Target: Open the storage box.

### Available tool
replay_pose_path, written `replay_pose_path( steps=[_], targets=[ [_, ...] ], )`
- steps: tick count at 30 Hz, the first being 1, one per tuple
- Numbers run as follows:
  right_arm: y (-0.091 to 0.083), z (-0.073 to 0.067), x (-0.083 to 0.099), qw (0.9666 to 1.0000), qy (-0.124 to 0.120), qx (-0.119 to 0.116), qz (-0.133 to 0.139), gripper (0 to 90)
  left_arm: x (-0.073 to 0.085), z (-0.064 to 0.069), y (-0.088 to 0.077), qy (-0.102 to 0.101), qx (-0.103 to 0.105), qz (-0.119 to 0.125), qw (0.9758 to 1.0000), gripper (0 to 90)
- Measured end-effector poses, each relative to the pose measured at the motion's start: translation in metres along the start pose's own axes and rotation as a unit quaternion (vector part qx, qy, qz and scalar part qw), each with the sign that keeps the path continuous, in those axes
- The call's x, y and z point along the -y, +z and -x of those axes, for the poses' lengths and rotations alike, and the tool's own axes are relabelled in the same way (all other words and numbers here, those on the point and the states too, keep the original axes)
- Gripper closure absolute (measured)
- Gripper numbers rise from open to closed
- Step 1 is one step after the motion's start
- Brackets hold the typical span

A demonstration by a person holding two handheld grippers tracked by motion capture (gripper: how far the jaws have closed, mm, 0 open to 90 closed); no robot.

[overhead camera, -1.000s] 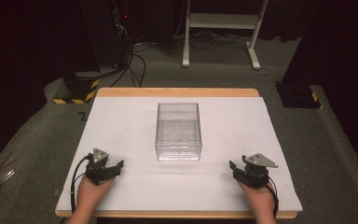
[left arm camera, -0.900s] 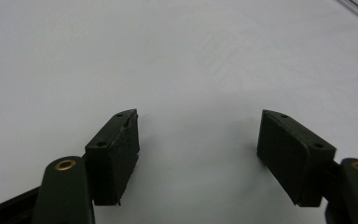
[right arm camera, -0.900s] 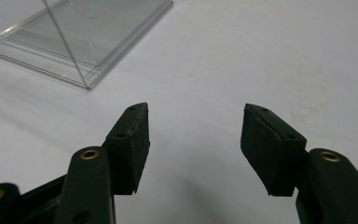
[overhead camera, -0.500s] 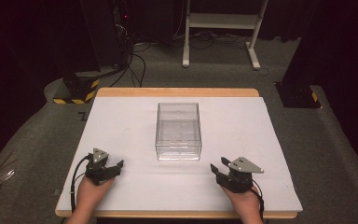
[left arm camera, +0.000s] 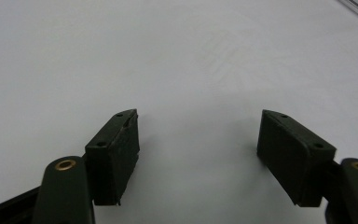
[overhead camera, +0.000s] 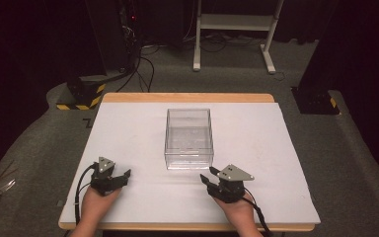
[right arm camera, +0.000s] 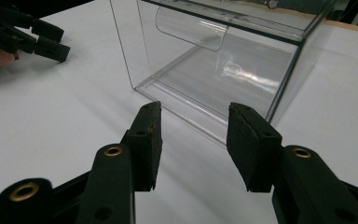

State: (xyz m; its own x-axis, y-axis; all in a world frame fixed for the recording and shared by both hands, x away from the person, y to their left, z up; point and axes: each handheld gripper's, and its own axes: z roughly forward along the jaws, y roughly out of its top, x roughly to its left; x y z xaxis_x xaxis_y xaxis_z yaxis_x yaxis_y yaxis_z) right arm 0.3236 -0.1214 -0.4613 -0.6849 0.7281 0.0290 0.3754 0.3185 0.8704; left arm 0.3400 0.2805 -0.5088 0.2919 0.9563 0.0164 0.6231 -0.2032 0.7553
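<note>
Grey carpet floor [overhead camera: 39, 148] all around. Dark room. White metal stand [overhead camera: 237, 22] at 12 o'clock. Yellow-and-black striped block [overhead camera: 86, 96] and black cables [overhead camera: 140, 64] at 10 o'clock.

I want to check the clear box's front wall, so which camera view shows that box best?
The right gripper view: the clear box sits close beyond that gripper's open jaws, its near wall and floor plain. The high view shows the whole box small, mid-table. The left gripper view catches only a transparent edge at its top right corner.

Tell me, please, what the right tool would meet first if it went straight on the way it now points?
Most likely the near wall of the clear box: the right tool, open, points at its lower edge.
</note>
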Motion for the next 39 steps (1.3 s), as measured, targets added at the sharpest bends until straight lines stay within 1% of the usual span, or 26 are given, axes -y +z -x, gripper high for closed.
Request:
replay_pose_path(
  steps=[1,3,4,5,7,12,16,18,20,26,35,39],
  targets=[
    [0.003,-0.001,-0.001,1.0000,-0.001,0.001,0.001,55.8,0.000,0.000,0.000,0.000,0.000,0.000,1.0000,29.7],
    [0.008,0.001,-0.004,1.0000,0.005,-0.005,0.003,57.1,0.000,0.000,0.000,0.000,0.000,0.000,1.0000,29.7],
    [0.008,0.001,-0.004,1.0000,0.005,-0.005,0.003,57.1,0.000,0.000,0.000,0.000,0.000,0.000,1.0000,29.7],
    [0.013,0.002,-0.008,0.9999,0.008,-0.006,0.007,58.2,0.000,0.000,0.000,0.000,0.000,0.000,1.0000,29.7],
    [0.017,0.004,-0.011,0.9998,0.010,-0.006,0.013,60.0,0.000,0.000,0.000,0.000,0.000,0.000,1.0000,29.7],
    [0.026,0.005,-0.016,0.9997,0.013,0.000,0.022,60.8,0.000,0.000,0.000,0.000,0.000,0.000,1.0000,29.7],
    [0.034,0.005,-0.017,0.9995,0.020,0.004,0.025,60.4,0.000,0.000,0.000,0.000,0.001,-0.001,1.0000,29.7],
    [0.036,0.006,-0.017,0.9991,0.028,0.004,0.031,59.7,0.000,0.000,0.000,-0.001,0.001,0.000,1.0000,29.7],
    [0.038,0.007,-0.017,0.9989,0.030,0.003,0.035,59.4,0.000,0.000,0.000,0.000,0.000,0.000,1.0000,29.8],
    [0.041,0.009,-0.018,0.9987,0.032,0.002,0.041,59.8,0.000,0.001,0.000,0.004,0.000,0.000,1.0000,30.8],
    [0.048,0.014,-0.019,0.9981,0.035,-0.017,0.048,64.2,0.000,0.000,0.000,0.004,0.001,0.000,1.0000,30.9],
    [0.050,0.015,-0.019,0.9977,0.027,-0.027,0.057,64.7,0.000,0.000,-0.001,0.004,0.000,0.000,1.0000,30.9]
  ],
)
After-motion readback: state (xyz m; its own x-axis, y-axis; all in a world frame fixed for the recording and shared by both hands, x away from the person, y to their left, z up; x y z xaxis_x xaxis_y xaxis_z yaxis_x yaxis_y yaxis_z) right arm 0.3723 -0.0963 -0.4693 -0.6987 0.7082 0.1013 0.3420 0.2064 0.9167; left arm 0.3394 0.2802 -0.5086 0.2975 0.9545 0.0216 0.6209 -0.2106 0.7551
